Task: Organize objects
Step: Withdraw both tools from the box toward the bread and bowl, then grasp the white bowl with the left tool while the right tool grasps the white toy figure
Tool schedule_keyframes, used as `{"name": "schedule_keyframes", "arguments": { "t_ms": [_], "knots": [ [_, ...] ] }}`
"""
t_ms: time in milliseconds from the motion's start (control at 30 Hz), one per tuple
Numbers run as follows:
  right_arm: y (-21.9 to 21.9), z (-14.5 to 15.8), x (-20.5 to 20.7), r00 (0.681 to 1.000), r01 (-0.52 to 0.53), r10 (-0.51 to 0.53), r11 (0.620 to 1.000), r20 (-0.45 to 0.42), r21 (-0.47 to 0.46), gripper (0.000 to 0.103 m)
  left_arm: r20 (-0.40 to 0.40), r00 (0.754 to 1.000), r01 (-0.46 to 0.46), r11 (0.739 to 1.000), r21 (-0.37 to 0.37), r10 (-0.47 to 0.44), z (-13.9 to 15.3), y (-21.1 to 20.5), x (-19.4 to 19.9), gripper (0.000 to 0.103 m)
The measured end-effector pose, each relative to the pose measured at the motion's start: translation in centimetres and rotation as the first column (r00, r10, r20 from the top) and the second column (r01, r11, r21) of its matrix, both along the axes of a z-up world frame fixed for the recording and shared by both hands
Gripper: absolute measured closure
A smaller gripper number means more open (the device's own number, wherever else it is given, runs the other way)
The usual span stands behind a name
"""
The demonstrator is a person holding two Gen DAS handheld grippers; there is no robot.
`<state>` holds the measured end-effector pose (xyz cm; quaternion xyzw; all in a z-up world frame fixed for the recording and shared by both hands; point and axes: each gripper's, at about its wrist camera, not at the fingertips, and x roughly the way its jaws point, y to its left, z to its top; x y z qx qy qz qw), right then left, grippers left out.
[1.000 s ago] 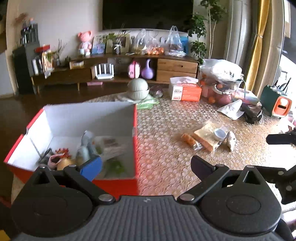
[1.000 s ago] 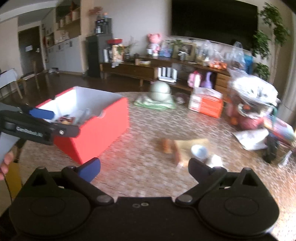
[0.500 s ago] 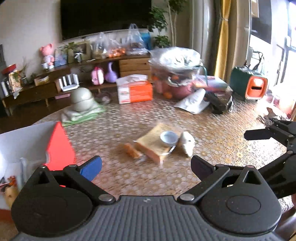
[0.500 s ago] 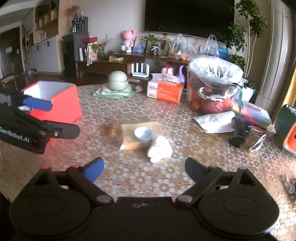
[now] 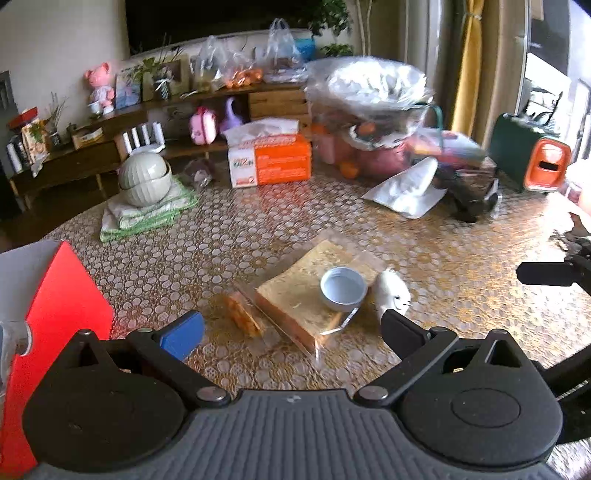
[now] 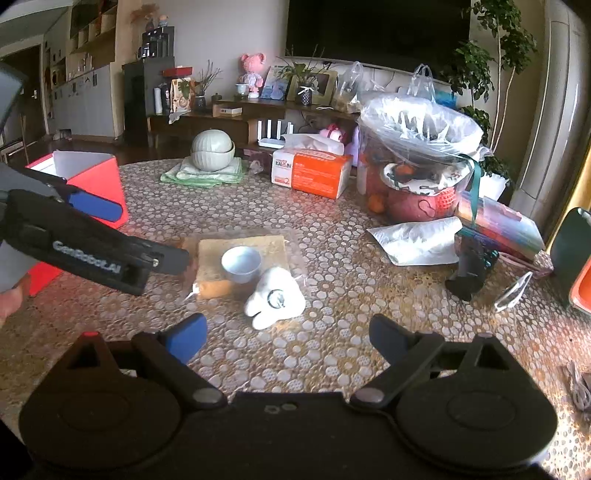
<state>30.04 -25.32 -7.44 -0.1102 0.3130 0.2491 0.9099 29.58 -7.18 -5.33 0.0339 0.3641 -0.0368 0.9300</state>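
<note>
Though wrapped in slick film, bagged bread (image 5: 310,291) looks soft and light; small cup (image 5: 343,283) atop. Best pinched at edge. Both tools (image 5: 291,328) (image 6: 286,334) agape, empty.

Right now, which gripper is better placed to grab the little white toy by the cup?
Probably the right gripper: it is open, and the white toy lies just ahead, nearly centred between its fingers. The left gripper is also open, but the toy sits off by its right-hand finger.

Home living room | big dark wall-mounted television (image 6: 376,29) | long wooden media console (image 5: 207,107) | pink plush doll (image 6: 252,74) | orange tissue box (image 5: 269,162)
</note>
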Motion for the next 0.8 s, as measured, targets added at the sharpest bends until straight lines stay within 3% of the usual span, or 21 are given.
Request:
{"name": "schedule_keyframes", "arguments": {
  "t_ms": [300,633,800],
  "knots": [
    [1.0,-2.4,2.8,0.998,-0.046,0.046,0.999,-0.045,0.002,0.025,-0.008,0.999,0.05,0.998,0.045,-0.05,-2.4,-1.2,3.2,0.0],
    [1.9,-4.0,4.9,0.994,-0.101,0.1,0.995,-0.043,-0.017,0.038,-0.014,0.994,0.113,0.993,0.022,-0.113,-4.1,-2.1,5.0,0.001],
    [2.4,-4.6,5.6,0.993,-0.11,0.109,0.994,-0.041,-0.017,0.041,-0.027,0.993,0.118,0.993,-0.004,-0.118,-4.7,-2.1,5.7,0.012]
  ]
}}
